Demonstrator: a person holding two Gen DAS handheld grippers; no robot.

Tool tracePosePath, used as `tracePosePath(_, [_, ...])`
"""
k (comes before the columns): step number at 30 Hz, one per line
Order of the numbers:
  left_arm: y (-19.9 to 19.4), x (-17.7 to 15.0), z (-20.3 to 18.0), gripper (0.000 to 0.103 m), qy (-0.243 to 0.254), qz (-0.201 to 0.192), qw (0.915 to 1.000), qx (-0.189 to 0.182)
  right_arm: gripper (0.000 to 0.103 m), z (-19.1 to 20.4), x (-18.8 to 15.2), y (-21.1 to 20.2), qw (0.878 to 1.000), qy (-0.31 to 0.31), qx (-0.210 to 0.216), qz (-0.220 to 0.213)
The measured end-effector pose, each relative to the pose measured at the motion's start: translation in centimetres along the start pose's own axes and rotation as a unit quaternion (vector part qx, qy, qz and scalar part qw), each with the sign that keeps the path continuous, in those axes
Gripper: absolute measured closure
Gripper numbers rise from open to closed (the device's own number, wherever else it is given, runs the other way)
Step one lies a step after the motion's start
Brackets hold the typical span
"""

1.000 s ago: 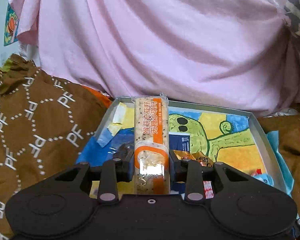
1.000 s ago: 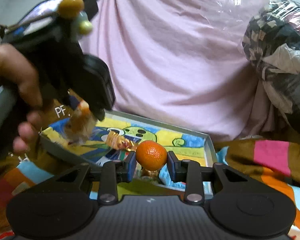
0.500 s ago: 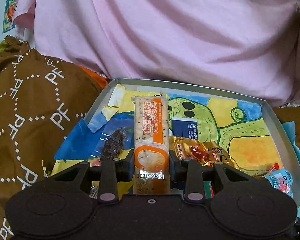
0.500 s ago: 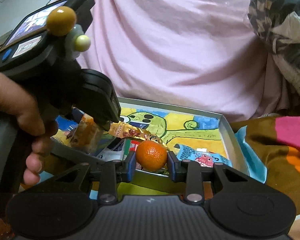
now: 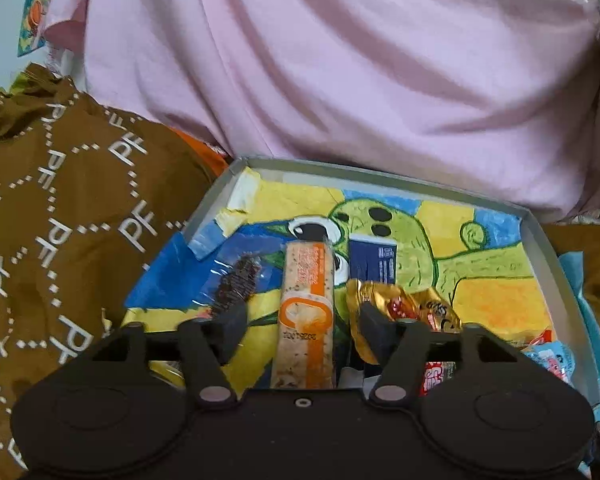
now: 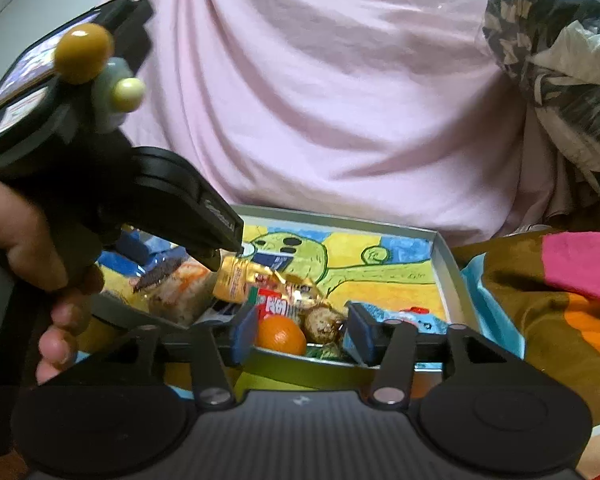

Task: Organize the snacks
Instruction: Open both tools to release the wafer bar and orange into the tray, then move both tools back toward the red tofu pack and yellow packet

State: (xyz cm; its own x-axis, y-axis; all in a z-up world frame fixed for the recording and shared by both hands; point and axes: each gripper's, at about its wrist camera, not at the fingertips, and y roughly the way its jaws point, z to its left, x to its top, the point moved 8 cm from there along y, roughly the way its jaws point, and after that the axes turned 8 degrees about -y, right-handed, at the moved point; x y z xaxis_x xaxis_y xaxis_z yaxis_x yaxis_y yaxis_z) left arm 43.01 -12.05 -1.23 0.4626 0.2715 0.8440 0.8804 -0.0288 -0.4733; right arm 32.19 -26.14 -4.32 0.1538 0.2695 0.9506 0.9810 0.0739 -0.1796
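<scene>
With both hand-held grippers spread wide and holding nothing, the round orange tangerine may roll, and the long speckled orange-banded cracker packet could snag a withdrawing finger inside the shallow grey painted tray.

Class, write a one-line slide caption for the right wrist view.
Open right gripper over the tangerine lying in the painted tray among wrapped snacks.

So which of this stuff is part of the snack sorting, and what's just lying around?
Part of the job: tray, cracker bar, orange, gold candy wrapper, blue snack packet, dark jerky packet.

Just lying about: pink sheet, brown patterned cloth, striped blanket.
</scene>
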Motion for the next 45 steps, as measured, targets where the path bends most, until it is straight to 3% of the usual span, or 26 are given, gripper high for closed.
tracePosePath(10, [-5.6, 1.5, 1.4, 0.001, -0.012, -0.041, 0.9991, -0.008, 0.013, -1.9, 2.3, -4.1, 0.999, 0.030, -0.021, -0.028])
tracePosePath(17, [-10.2, 1.8, 2.5, 0.001, -0.012, -0.062, 0.9979, -0.011, 0.001, -3.2, 3.8, -8.0, 0.997, 0.048, -0.027, -0.050])
tracePosePath(31, [-18.9, -1.1, 6.7, 0.001, -0.027, -0.058, 0.9978, -0.012, 0.000, -2.3, 4.7, -15.6, 0.996, 0.049, -0.026, -0.066])
tracePosePath(45, [-23.2, -6.4, 11.0, 0.001, -0.015, -0.044, 0.9989, -0.005, 0.000, -0.6, 2.4, -20.8, 0.997, 0.063, -0.021, -0.042])
